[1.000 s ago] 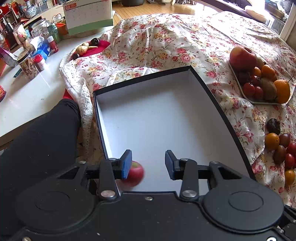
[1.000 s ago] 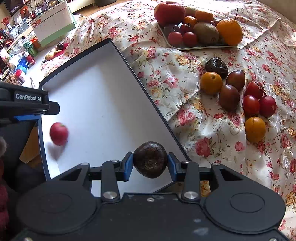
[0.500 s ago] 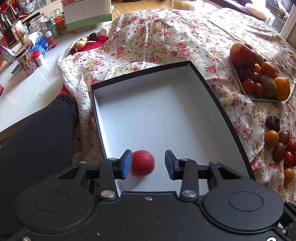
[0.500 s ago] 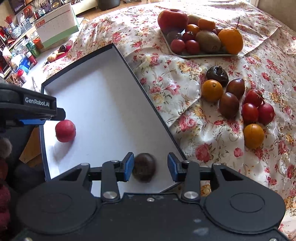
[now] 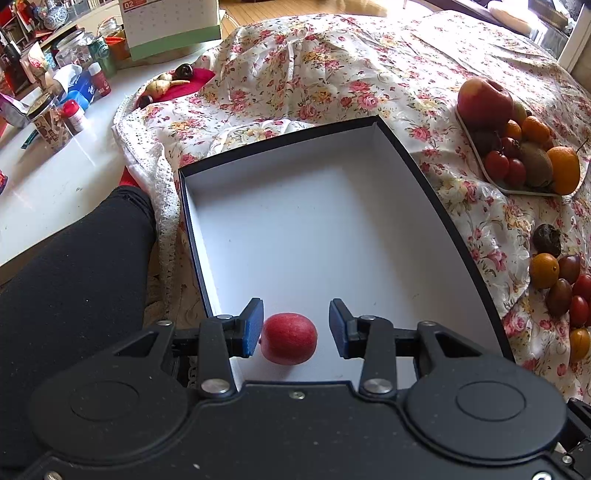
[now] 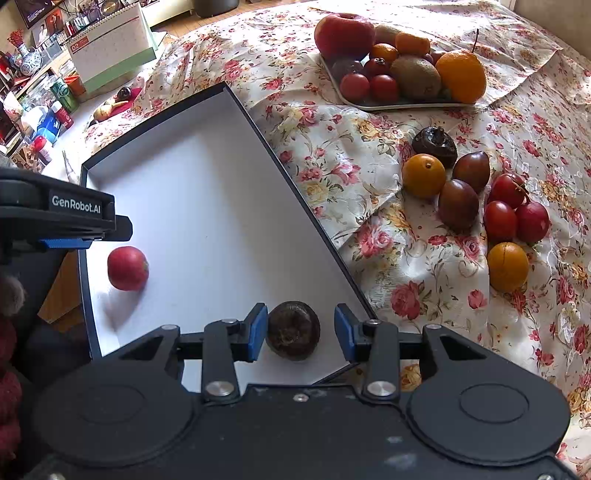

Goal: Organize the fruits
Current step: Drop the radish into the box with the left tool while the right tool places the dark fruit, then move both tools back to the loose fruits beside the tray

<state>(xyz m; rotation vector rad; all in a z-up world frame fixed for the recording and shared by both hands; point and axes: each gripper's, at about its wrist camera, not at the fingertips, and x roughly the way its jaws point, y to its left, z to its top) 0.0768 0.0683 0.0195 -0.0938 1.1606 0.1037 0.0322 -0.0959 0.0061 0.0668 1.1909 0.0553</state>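
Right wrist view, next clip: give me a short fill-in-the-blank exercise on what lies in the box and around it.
1. The box holds ___ fruits.
2. The dark brown fruit lies between the open pads of the ___ claw.
3. The red fruit lies near the box's ___ wall.
4. The kiwi lies on the ___.

Missing: two; right; left; tray

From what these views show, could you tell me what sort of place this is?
Probably a lived-in home room: a floral tablecloth with a plate of fruit, a desk calendar, and cluttered jars and bottles on the white tabletop.
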